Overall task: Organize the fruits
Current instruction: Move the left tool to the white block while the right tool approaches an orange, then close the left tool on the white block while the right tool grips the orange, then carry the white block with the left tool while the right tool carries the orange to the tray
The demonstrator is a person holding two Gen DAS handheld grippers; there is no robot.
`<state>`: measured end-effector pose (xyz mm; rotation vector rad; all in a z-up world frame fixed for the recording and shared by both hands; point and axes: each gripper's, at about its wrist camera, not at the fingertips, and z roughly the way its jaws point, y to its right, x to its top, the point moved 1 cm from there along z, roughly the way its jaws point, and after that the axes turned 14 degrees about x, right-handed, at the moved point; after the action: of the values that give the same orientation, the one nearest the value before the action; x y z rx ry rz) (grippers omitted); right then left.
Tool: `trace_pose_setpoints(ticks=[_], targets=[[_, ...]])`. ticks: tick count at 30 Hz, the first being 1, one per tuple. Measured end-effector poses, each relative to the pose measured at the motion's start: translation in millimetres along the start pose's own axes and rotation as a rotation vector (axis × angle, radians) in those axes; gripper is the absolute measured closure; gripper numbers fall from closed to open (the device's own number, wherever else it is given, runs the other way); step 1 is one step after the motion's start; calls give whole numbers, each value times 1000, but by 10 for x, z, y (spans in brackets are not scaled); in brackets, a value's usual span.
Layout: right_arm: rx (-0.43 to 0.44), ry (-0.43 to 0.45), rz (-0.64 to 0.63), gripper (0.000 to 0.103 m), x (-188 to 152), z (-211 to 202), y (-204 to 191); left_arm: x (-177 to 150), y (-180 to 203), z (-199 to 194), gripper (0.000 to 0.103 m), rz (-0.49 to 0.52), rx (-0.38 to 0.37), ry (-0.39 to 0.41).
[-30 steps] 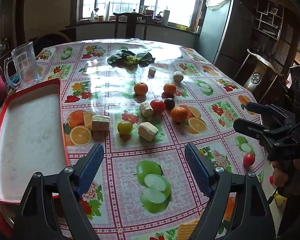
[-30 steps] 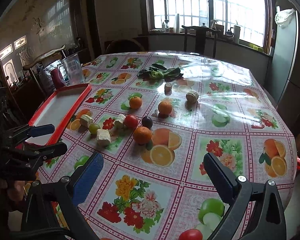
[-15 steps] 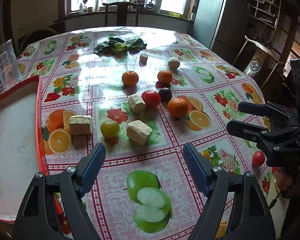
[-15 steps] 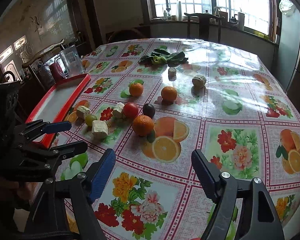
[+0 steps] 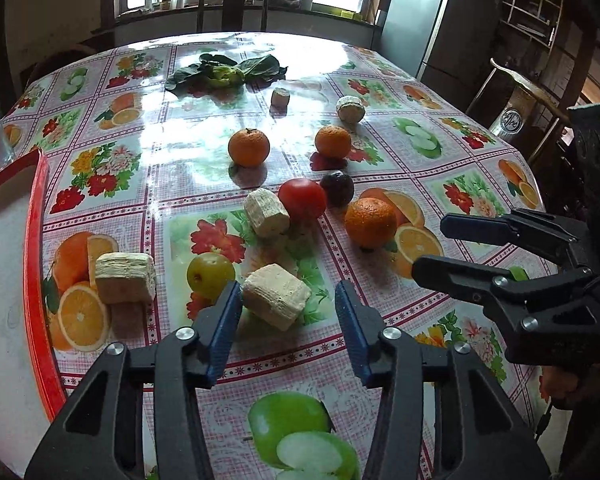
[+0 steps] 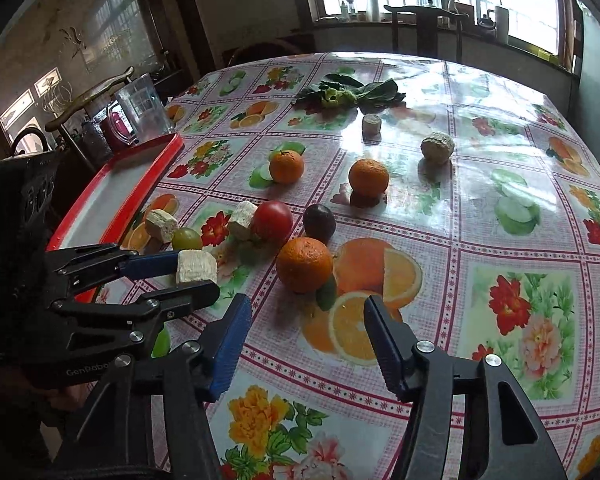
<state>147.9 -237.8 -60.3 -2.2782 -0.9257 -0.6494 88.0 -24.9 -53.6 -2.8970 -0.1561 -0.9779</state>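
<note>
Three oranges (image 5: 248, 147) (image 5: 333, 142) (image 5: 370, 222), a red tomato (image 5: 302, 199), a dark round fruit (image 5: 337, 188) and a small green fruit (image 5: 211, 275) lie mid-table among pale crumbly blocks. My left gripper (image 5: 288, 300) is low over the table with its jaws closing. One pale block (image 5: 274, 296) lies between its fingers; the right pad still stands apart from the block. My right gripper (image 6: 306, 316) is also closing, and nothing is between its fingers. The nearest orange (image 6: 304, 264) sits just beyond its tips.
A red-rimmed tray (image 5: 36, 240) lies along the table's left edge, with a clear pitcher (image 6: 142, 108) behind it. Leafy greens (image 5: 224, 72) and two pale round pieces (image 5: 351, 109) (image 5: 280, 97) lie farther back. Chairs stand around the table.
Both grippers came forward and down toward the fruit cluster and their jaws narrowed. The pale block now lies between the left fingers, and the near orange is just ahead of the right ones.
</note>
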Motion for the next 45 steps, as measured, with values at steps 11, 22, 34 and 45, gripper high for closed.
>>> trace_pose_setpoints(ticks=[11, 22, 34, 45], targets=[[-8, -32, -1, 66, 133, 340, 38, -43, -132, 17, 70, -37, -81, -17], [9, -23, -6, 68, 41, 190, -190, -197, -284, -193, 70, -74, -85, 0], [73, 9, -58, 68, 1, 30, -683, -405, -586, -589, 70, -121, -8, 54], [120, 6, -109, 68, 10, 60, -1110, -583, -863, -882, 70, -162, 42, 95]])
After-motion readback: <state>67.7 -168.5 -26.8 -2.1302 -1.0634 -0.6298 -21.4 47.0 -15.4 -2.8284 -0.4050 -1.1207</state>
